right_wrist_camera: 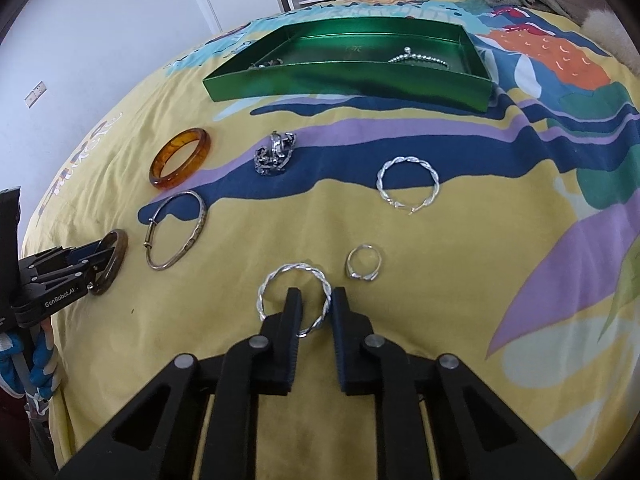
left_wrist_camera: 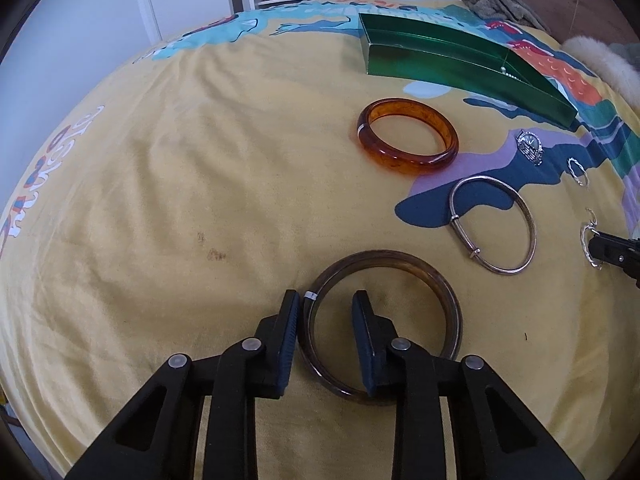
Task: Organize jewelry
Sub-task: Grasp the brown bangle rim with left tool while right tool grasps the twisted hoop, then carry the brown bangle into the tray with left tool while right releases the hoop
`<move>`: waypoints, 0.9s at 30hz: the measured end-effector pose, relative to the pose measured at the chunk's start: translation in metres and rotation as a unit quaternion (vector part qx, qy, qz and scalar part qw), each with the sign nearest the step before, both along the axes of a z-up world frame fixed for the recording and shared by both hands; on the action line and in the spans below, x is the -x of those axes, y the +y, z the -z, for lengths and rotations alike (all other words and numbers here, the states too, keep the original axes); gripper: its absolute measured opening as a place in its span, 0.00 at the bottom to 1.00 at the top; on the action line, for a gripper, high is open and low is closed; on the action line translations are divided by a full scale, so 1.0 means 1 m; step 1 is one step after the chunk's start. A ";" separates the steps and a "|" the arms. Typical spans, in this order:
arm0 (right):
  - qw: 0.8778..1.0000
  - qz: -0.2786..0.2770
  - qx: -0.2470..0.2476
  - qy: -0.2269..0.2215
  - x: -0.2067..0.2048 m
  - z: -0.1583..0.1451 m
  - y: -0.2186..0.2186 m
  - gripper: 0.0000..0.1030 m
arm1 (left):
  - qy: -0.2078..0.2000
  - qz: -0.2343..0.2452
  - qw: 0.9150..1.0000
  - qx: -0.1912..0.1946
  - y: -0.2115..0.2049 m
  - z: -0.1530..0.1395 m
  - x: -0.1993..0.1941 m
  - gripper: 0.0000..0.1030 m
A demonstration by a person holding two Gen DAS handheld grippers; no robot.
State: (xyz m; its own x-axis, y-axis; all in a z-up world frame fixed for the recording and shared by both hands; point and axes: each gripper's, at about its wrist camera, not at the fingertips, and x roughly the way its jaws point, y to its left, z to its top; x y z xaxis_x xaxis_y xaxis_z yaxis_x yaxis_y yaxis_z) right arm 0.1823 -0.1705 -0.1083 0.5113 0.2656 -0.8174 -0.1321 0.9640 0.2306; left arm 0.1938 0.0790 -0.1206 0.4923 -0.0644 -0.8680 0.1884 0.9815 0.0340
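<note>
Although both wrist views showed the bedspread [left_wrist_camera: 168,168] clearly, several things stayed hard to read: the small dark cluster in the left end of the green tray [right_wrist_camera: 352,76] was mostly hidden behind the near wall, and only part of the beaded bracelet [right_wrist_camera: 418,58] at the tray's right end showed above it. What the tangled silver piece [right_wrist_camera: 276,152] was, watch or chain, could not be settled from the right view; the left view suggested a watch face. The left view cut off the right gripper at the frame edge, so only one dark fingertip showed there.

The left gripper [left_wrist_camera: 326,316] sat low over the bedspread with its jaws partly open, straddling the left rim of the dark brown bangle [left_wrist_camera: 382,326]: one finger outside the ring, the other inside it. Whether the pads touched the rim could not be told. The right gripper [right_wrist_camera: 316,308] was likewise partly open and narrow, its left finger inside the near twisted silver hoop [right_wrist_camera: 294,298] and its right finger just outside the hoop's right side, with the twisted wire between them.

Both grippers pointed forward toward the tray, angled down at the bed. Beyond them lay the amber bangle [left_wrist_camera: 408,136], the thin metal bangle [left_wrist_camera: 494,224], a second twisted hoop [right_wrist_camera: 408,184] and a small silver ring [right_wrist_camera: 363,262], all apart from one another and outside the tray.
</note>
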 end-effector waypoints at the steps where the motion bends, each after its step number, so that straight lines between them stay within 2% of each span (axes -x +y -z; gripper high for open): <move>1: 1.000 -0.001 0.001 -0.002 0.002 -0.001 0.000 0.09 | 0.000 0.002 1.000 -0.001 -0.001 0.000 0.001 0.16; 3: 1.000 -0.006 0.003 -0.006 0.006 -0.005 0.001 0.06 | -0.001 0.003 1.000 -0.004 -0.005 -0.001 0.002 0.11; 16: 0.999 -0.007 -0.004 -0.050 0.050 -0.035 -0.007 0.04 | -0.022 -0.022 1.000 0.003 0.004 -0.019 0.032 0.09; 27: 0.996 -0.006 -0.009 -0.091 0.087 -0.067 -0.009 0.04 | -0.076 -0.028 0.997 -0.004 -0.010 -0.062 0.068 0.09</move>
